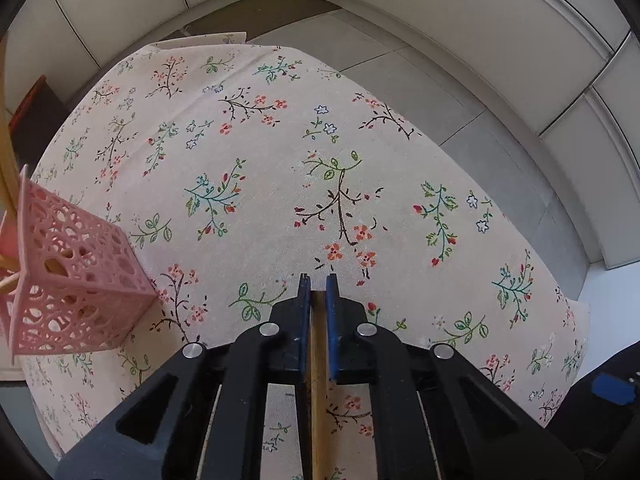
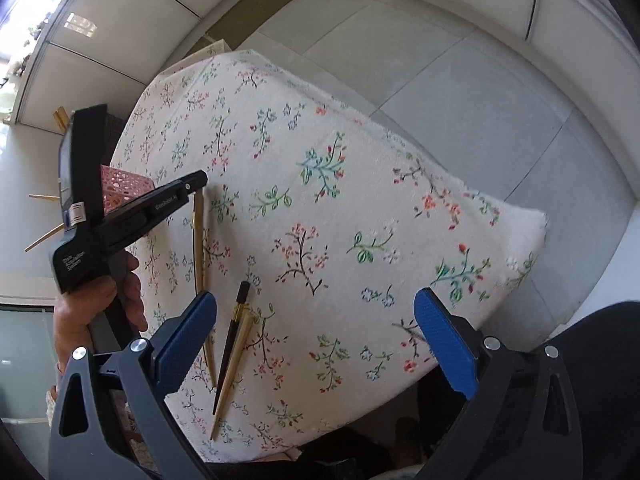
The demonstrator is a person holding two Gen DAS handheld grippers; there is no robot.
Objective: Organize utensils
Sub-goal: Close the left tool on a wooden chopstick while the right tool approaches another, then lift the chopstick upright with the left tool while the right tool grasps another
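- The left claw is clamped almost fully shut on a bamboo chopstick. In the left wrist view the stick runs along the 6-to-12 line between the blue pads, its tip just at the fingertips.
- In the right wrist view the same left claw points down at the flowered table, gripping the upper end of a pale chopstick that lies along the cloth from 12 to 6.
- The pink lattice holder stands at about 9 o'clock from the left claw, near but apart. Sticks already poke out of it at the far left edge.
- My judgement: the coming move hinges on that sideways offset. The held stick must lift, swing toward 9 o'clock and tip upright over the holder's open top.
- The right claw hangs wide open, holding nothing.
- A dark chopstick and a second pale chopstick lie side by side, touching, just inside its left pad. Their long axes run from about 1 to 7 o'clock.
- The right hand is the nearer one for that pair. The person's hand holds the left tool's grip.
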